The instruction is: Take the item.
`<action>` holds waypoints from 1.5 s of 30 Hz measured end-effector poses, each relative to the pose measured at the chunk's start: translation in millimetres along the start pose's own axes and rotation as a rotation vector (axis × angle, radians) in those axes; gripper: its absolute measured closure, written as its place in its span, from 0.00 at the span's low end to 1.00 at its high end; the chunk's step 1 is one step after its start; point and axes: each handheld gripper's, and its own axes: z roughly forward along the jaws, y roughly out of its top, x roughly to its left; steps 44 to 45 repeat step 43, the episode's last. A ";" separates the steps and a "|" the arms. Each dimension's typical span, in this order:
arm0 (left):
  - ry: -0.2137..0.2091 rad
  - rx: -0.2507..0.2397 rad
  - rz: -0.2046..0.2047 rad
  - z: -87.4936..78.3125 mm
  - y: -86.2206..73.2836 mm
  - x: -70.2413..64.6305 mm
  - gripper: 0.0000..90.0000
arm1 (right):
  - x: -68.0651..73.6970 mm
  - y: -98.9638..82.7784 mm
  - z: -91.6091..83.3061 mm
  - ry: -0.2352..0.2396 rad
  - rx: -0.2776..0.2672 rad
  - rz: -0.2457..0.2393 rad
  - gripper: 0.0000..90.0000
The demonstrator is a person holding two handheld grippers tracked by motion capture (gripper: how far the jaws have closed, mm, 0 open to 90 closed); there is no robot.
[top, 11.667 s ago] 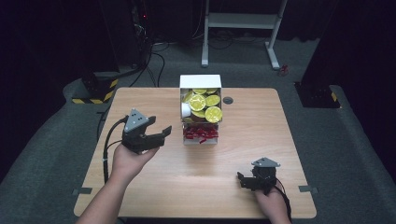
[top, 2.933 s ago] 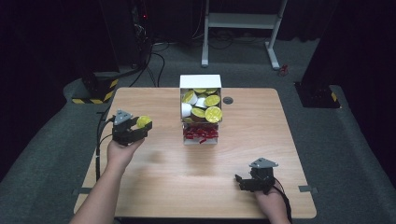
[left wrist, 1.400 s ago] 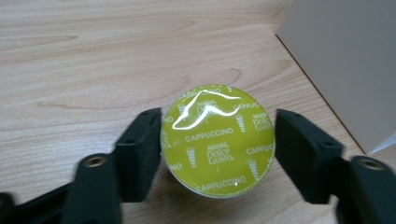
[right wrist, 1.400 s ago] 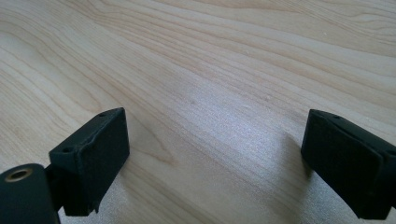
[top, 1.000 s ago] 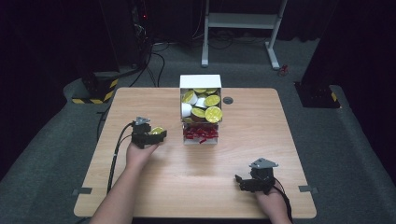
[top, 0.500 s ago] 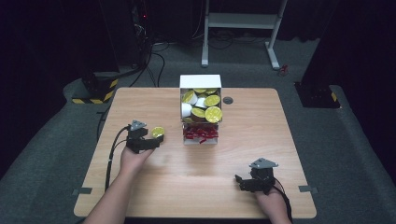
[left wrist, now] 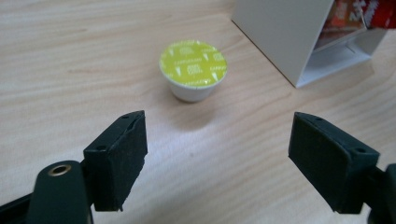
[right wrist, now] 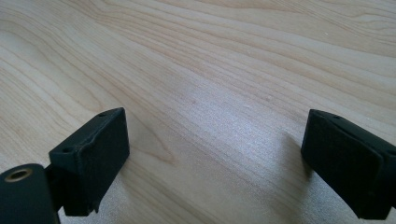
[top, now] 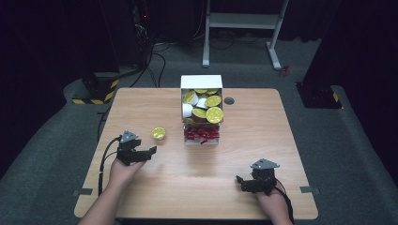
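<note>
I count one yellow capsule (left wrist: pixel 193 69) left of the box (top: pixel 202 82), released since earlier. Left gripper (left wrist: pixel 215 158) and right gripper (right wrist: pixel 217 163) both gape wide, empty.

Yellow-lidded capsule (left wrist: pixel 193 69) upright on the wooden table (left wrist: pixel 70 60), just beyond the wide-open left gripper (left wrist: pixel 224 163), white box (left wrist: pixel 289 35) beside.

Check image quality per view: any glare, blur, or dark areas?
High view: the table is evenly lit, surroundings nearly black, picture slightly soft. Left gripper view: the pod is sharp and casts a soft shadow toward the camera; the left tool looks a little soft up close. Right gripper view: a pale sheen on the wood between the open jaws of the right tool, grain clear.
</note>
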 end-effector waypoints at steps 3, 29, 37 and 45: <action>-0.001 0.020 0.015 -5.5 -8.9 -0.1 0.22 | 0.0 0.0 0.0 0.000 0.000 0.000 0.08; 0.120 0.100 0.078 -37.0 -82.4 2.4 0.13 | 0.1 0.0 0.0 0.001 0.000 0.000 0.08; 0.124 0.093 0.067 -38.4 -84.8 2.3 0.11 | 0.8 0.1 0.1 -0.003 0.000 0.006 0.08; 0.125 0.109 0.072 -38.2 -83.9 3.1 0.08 | 2.2 -0.1 -0.1 -0.012 0.001 0.019 0.08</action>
